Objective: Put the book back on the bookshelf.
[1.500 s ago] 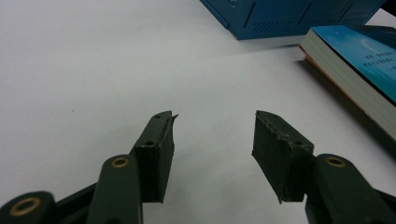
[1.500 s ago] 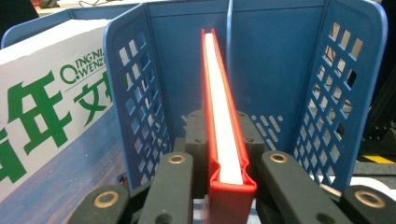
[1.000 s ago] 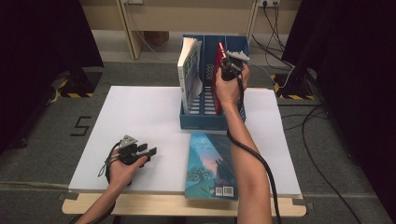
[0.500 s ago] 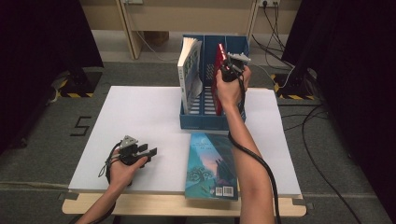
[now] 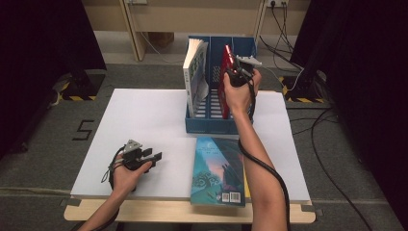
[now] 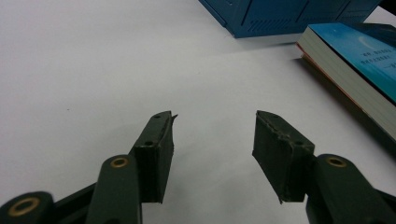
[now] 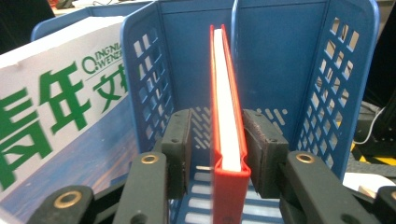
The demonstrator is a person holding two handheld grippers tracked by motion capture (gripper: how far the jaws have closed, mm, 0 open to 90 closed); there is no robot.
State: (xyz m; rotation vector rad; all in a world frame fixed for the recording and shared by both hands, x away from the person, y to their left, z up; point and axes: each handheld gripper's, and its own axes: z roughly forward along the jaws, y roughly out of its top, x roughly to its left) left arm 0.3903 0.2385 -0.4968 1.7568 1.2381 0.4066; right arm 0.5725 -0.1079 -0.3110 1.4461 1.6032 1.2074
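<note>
"High view first: whereabouts of the thin red hardback book (image 5: 226,72)?"

"Upright in the middle slot of the blue perforated plastic file rack (image 5: 209,126), at the far edge of the white table (image 5: 144,115), right of centre. Standing on its lower edge, covers facing the rack's dividers."

"And the right gripper (image 5: 239,72)?"

"Raised at the book's top near corner, straddling it. Jaws just been opening, now at a middling width. Book between the pads, with a clear gap on one side; other pad close against the cover, perhaps barely touching. No real squeeze, judging by the right gripper view."

"Left gripper (image 5: 151,158)?"

"Resting low by the near left corner, jaws wide, nothing between them but bare table. Well apart from the rack."

"Neighbours worth noting?"

"White magazine with green lettering (image 5: 192,77), leaning in the left slot. Teal paperback book (image 5: 219,171), flat at the near edge, just in front of the rack."

"Best way out for the right gripper?"

"Probably straight back toward the near edge and up, along the plane of the covers. No sideways drag, or else a tipped book. For the teal paperback afterwards: below and nearer than the right gripper, long axis running near edge to far, right hand much the closer."
</note>
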